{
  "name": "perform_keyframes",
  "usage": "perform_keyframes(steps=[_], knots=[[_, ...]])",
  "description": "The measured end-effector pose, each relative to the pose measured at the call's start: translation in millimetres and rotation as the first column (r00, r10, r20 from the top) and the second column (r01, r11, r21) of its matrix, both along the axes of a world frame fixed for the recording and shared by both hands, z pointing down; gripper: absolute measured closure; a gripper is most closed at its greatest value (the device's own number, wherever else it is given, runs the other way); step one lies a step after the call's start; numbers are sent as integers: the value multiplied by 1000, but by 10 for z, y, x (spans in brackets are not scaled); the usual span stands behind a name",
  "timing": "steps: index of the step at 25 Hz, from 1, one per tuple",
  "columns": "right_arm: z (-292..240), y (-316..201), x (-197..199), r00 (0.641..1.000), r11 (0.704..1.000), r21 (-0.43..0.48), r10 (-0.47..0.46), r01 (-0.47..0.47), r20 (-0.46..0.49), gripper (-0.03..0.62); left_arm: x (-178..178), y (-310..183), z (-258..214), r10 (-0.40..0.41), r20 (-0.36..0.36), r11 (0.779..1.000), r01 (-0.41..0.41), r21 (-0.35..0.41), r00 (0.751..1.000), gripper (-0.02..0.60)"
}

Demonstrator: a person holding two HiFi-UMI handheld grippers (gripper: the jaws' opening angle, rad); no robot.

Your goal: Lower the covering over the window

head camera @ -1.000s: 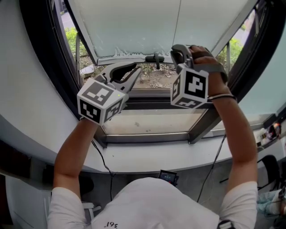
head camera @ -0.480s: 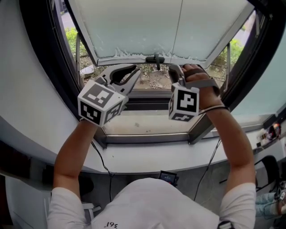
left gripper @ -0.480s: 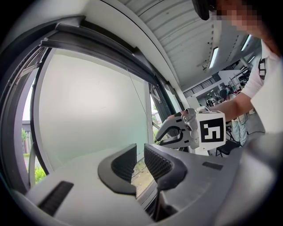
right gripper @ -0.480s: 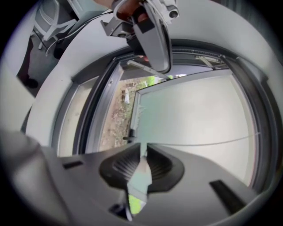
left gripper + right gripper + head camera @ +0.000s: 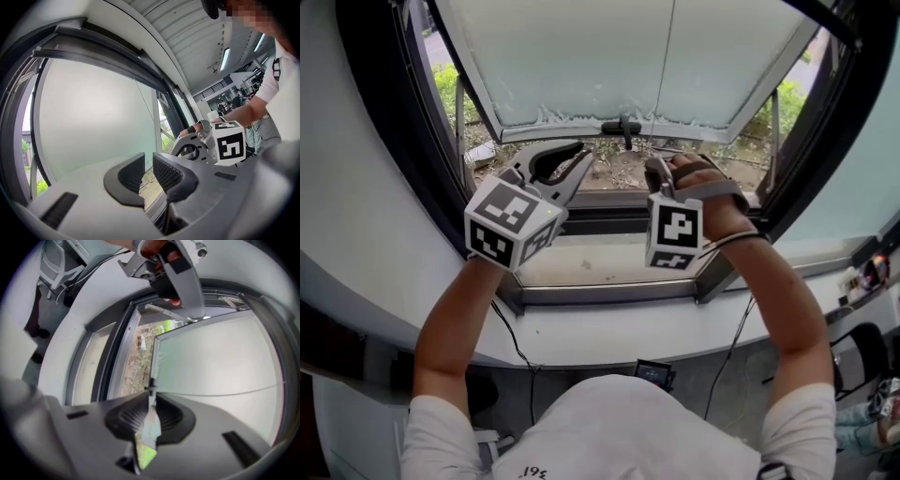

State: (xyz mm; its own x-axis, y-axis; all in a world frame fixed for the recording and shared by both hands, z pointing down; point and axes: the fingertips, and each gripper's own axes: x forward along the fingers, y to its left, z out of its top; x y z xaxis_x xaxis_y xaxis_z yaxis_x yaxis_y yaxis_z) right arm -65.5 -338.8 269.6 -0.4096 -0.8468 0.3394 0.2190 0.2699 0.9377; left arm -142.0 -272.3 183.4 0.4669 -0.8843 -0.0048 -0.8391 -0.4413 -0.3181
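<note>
Head view: pale blind point(image 5: 581, 66) covers the upper window; its bottom rail point(image 5: 553, 120) hangs well above the sill point(image 5: 609, 258), with ground showing between. Small dark handle point(image 5: 622, 126) at mid-rail. Left gripper point(image 5: 585, 155) is held left of the handle, below the rail. Right gripper point(image 5: 653, 169) sits right of and below the handle, apart from it. Its tips are hard to make out behind the hand point(image 5: 708, 197).

Left gripper view: claw slightly apart, nothing in the gap, only ground beyond. The other gripper's marker cube point(image 5: 229, 143) is at right. The blind fills the far left.

Right gripper view: claw parted by a thin slit, clamped on nothing. The handle lines up just past the tips. The other gripper is cut off at the top edge.
</note>
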Motion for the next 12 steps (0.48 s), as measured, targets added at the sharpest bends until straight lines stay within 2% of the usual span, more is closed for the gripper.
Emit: perform_keyframes(steps=[4, 12], knots=[[211, 49, 47, 1000, 999, -54, 2, -3, -12, 543, 6, 5, 4, 0, 4, 1000, 0, 3, 1000, 534], [407, 154, 56, 1000, 995, -95, -8, 6, -13, 543, 16, 15, 103, 3, 5, 1000, -3, -15, 1000, 534]])
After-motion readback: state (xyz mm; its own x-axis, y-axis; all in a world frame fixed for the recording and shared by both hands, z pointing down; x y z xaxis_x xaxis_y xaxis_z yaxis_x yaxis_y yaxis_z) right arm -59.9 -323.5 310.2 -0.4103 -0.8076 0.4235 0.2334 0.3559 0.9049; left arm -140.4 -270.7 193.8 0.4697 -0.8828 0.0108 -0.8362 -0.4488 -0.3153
